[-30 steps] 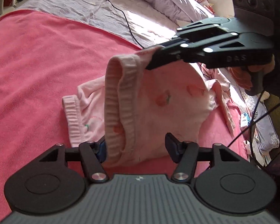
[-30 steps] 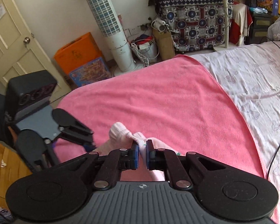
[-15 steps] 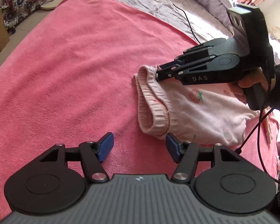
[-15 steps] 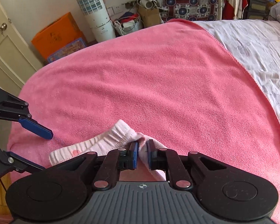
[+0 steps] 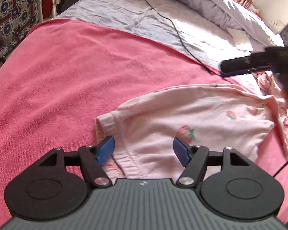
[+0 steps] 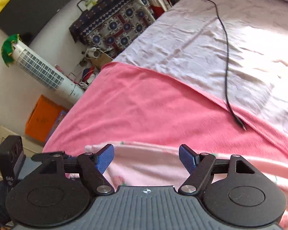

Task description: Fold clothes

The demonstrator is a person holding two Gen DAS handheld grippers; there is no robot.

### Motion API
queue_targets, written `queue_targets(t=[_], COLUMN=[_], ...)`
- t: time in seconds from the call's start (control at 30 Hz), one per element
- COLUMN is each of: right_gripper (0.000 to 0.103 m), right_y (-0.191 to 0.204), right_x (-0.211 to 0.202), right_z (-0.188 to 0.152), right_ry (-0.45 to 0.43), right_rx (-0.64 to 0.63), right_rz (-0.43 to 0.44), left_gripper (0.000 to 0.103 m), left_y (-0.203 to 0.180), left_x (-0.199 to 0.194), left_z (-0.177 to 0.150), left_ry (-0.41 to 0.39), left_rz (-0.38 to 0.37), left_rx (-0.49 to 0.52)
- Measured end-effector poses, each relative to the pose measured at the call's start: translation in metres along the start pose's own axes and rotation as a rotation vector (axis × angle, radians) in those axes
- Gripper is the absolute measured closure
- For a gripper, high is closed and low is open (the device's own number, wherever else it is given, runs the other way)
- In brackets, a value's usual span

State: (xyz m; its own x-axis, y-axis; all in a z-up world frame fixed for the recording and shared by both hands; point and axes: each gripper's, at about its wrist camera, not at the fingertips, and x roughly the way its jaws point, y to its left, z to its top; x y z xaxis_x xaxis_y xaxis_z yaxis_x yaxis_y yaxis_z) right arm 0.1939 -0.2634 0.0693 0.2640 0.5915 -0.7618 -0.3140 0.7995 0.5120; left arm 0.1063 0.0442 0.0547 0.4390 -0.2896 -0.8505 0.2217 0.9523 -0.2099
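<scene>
**Garment laid flat, both grips let go**

The pink garment [image 5: 192,118] lies spread on the pink towel [image 5: 67,72] that covers the near half of the bed [image 5: 124,15], filling the lower right of my left view. I judge it is put there because the towel gives a flat, clean place for folding, clear of the black cable [image 5: 174,28] running across the grey sheet at upper centre.

My left hand-held gripper [image 5: 144,149] stands wide, its blue pads either side of the ribbed waistband at the lower centre of the frame, pressing on nothing. Its jaws have just been opening a little further, with cloth lying under and between them but not pinched.

My right hand-held gripper [image 6: 146,157] is also wide. Its jaws have just been opening from a tight pinch, and the garment's edge [image 6: 153,164] lies loose below them at the bottom of my right view. In the left view it shows as a dark blurred bar at the right edge, above the far side of the cloth.

I judge both grips are released so the cloth settles flat. The next hold, for the first fold, probably wants the waistband.
</scene>
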Motion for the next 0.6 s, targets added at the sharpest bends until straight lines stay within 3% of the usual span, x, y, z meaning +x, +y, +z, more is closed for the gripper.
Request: queue_targets(t=[0.07,0.2,0.3,0.4,0.53,0.6], right_gripper=[0.028,0.028,0.028,0.028,0.027,0.026], right_y=[-0.008,-0.015,-0.02,-0.026,-0.032,-0.035], right_x=[-0.007,-0.001,-0.003,-0.009,-0.054,-0.079], right_z=[-0.021,-0.06,-0.068,-0.068,-0.09,-0.112], right_ry=[0.047,0.114,0.085,0.052,-0.036,-0.049], right_rx=[0.019,0.095,0.122,0.176,0.266,0.261], right_rz=[-0.029,-0.042,-0.036,-0.075,-0.113,-0.239], left_gripper=[0.034,0.034,0.034,0.034,0.034,0.034], left_y=[0.004,0.013,0.0,-0.037,-0.099,-0.127], left_x=[0.003,-0.011,-0.014,-0.006,0.015,0.024], left_z=[0.005,0.024,0.037,0.039,0.026,0.015], left_ry=[0.021,-0.064,-0.105,-0.083,-0.015,0.017], left_rz=[0.097,0.149,0.178,0.102,-0.005,-0.039], left_rx=[-0.01,-0.095,-0.092,-0.015,0.114,0.161])
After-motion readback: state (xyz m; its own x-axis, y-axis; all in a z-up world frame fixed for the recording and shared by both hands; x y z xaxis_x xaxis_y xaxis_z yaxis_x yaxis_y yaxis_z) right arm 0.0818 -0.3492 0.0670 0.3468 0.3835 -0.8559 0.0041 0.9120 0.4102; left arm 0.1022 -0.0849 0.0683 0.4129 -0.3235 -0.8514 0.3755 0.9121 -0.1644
